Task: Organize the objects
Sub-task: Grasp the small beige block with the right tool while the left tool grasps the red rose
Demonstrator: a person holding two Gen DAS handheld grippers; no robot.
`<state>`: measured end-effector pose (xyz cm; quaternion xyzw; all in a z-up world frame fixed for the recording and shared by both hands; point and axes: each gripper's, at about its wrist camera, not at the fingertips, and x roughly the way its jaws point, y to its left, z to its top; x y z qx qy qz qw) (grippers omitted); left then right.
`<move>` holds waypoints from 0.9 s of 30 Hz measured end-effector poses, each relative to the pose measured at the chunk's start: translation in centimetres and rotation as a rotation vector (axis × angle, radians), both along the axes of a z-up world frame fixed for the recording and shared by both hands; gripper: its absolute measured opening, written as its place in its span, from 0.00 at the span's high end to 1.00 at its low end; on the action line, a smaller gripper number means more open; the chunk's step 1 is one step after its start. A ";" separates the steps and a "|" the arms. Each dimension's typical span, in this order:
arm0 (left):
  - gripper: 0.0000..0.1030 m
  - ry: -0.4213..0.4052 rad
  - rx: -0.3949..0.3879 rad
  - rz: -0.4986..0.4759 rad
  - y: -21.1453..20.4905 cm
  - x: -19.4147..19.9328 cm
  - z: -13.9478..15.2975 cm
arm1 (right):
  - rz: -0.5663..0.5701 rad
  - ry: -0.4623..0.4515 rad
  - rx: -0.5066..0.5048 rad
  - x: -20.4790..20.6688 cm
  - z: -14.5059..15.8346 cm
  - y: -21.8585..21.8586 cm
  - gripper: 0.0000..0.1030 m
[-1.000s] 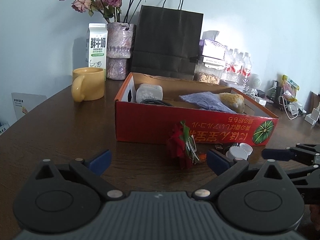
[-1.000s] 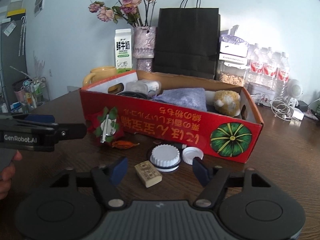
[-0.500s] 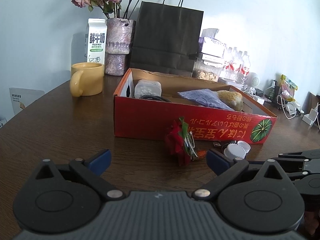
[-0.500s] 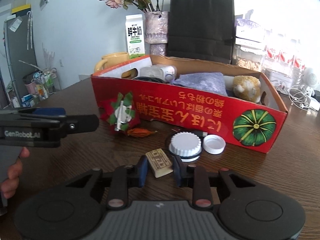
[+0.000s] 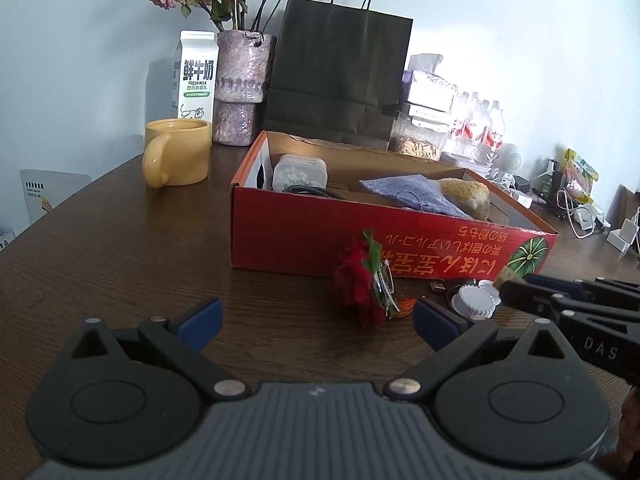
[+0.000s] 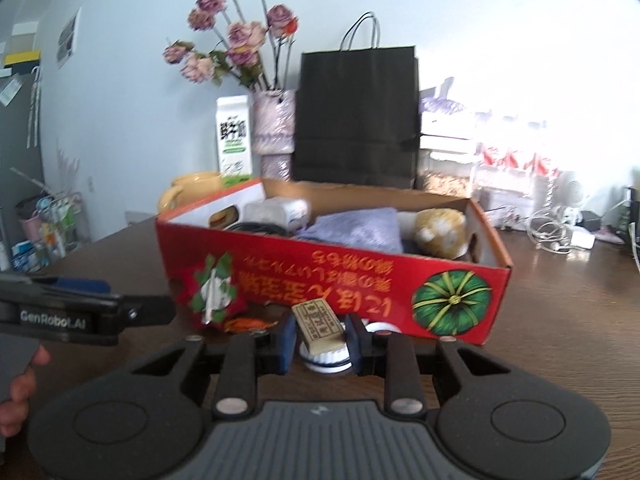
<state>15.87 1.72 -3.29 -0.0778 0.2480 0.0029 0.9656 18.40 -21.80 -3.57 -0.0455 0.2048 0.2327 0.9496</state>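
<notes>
My right gripper (image 6: 320, 338) is shut on a small tan printed block (image 6: 320, 325) and holds it above the table, in front of the red cardboard box (image 6: 360, 280). The box holds a purple pouch (image 6: 356, 228), a tan plush (image 6: 440, 232), a white case and a cable. A red fabric flower (image 5: 362, 280), white lids (image 5: 474, 300) and a small orange item lie in front of the box. My left gripper (image 5: 316, 316) is open and empty, low over the table, left of the right gripper (image 5: 560, 300).
A yellow mug (image 5: 178, 152), milk carton (image 5: 196, 74), vase of dried roses (image 5: 244, 88) and black paper bag (image 5: 340, 68) stand behind the box. Water bottles, jars, cables and chargers crowd the back right (image 5: 480, 128).
My right gripper closed on the tan block and lifted it off the table toward the box. My left gripper stayed open and shifted only slightly.
</notes>
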 end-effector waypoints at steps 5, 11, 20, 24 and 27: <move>0.00 0.024 0.015 0.008 -0.2 0.3 -0.1 | 0.002 -0.005 0.001 0.1 0.0 -0.1 0.75; 0.00 0.056 -0.018 0.008 -0.3 1.6 0.4 | -0.021 -0.015 0.011 0.1 0.1 -0.4 0.75; 0.03 0.105 -0.045 0.012 -1.3 5.2 0.9 | -0.025 -0.020 0.014 0.0 0.1 -0.6 0.75; 0.20 0.130 -0.073 0.013 -1.4 6.1 0.5 | -0.019 -0.018 0.014 0.0 0.1 -0.5 0.75; 0.50 0.139 -0.113 -0.007 -1.2 6.6 0.1 | -0.017 -0.017 0.015 0.0 0.1 -0.5 0.75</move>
